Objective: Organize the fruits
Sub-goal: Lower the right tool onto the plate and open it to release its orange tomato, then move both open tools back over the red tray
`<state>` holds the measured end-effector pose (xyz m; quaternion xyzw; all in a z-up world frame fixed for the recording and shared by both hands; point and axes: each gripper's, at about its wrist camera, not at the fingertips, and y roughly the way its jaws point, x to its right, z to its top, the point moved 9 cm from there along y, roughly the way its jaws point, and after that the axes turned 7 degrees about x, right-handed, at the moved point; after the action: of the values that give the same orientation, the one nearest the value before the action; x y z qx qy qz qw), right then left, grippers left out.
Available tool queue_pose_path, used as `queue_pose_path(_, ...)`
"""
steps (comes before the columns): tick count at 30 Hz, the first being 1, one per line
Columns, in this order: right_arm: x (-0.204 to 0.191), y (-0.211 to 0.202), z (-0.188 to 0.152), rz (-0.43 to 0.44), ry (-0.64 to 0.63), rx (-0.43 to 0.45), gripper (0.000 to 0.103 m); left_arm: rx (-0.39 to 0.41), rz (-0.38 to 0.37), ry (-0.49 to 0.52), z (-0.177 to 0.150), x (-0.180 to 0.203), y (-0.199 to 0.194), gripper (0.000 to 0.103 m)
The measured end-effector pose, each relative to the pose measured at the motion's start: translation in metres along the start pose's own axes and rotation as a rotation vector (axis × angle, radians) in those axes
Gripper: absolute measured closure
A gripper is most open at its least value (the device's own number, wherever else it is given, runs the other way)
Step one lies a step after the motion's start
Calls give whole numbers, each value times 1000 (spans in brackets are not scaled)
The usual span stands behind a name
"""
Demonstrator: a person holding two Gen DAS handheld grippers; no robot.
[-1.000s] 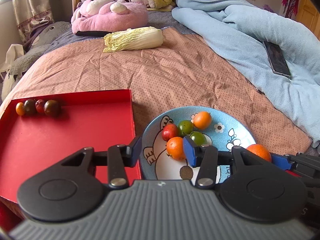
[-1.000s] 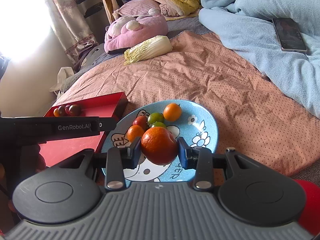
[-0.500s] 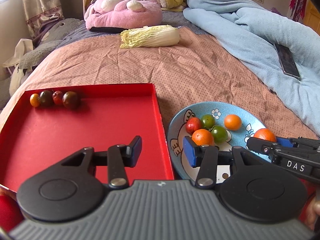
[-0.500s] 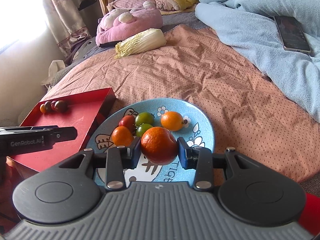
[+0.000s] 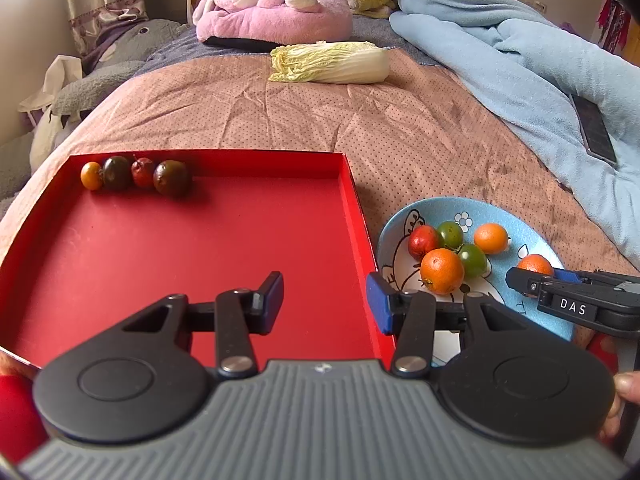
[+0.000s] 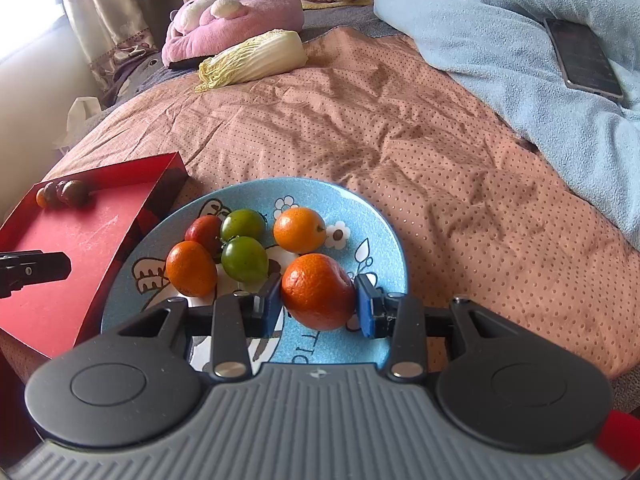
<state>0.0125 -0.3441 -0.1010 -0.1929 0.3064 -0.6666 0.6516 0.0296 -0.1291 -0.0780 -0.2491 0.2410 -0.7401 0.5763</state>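
My right gripper [image 6: 317, 300] is shut on an orange mandarin [image 6: 316, 290] just above the near part of the blue cartoon plate [image 6: 376, 216]. On that plate lie two green tomatoes [image 6: 244, 258], a red one [image 6: 203, 230] and two small orange fruits [image 6: 299, 229]. My left gripper [image 5: 325, 302] is open and holds nothing; it straddles the right wall of the red tray [image 5: 200, 264]. Several small tomatoes [image 5: 136, 174] line the tray's far left corner. In the left wrist view the right gripper [image 5: 576, 304] and its mandarin [image 5: 535, 264] hang over the plate [image 5: 424, 208].
A napa cabbage [image 5: 330, 62] lies far back on the dotted pink bedspread [image 6: 400, 140]. A pink plush cushion [image 5: 276, 12] sits behind it. A light blue blanket [image 6: 520, 60] with a phone [image 6: 582, 58] on it fills the right side.
My left gripper slid left from above the plate to the tray's right edge. My right gripper sank toward the plate with the mandarin still in it.
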Motion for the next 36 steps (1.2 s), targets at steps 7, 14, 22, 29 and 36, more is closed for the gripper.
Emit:
queue_pose_path(7,-1,0,6,-7,-8,5,53,-1,0,-5,1,-2,1,55)
queue_pose_path(14,-19,-16,26,0,-68,80,13,-5,9,-25,0,-11,2,55)
queue_pose_path(22,-63,-28,42,90,-114,120,13,3,27,-48,1,-28,2,54)
queue_pose_path(29,-112,-27,55,172,-155,124,13,11,52,-76,3,-53,1,54)
queue_pose_path(36,-162,-13,60,233,-201,102,13,15,95,-104,2,-90,0,54)
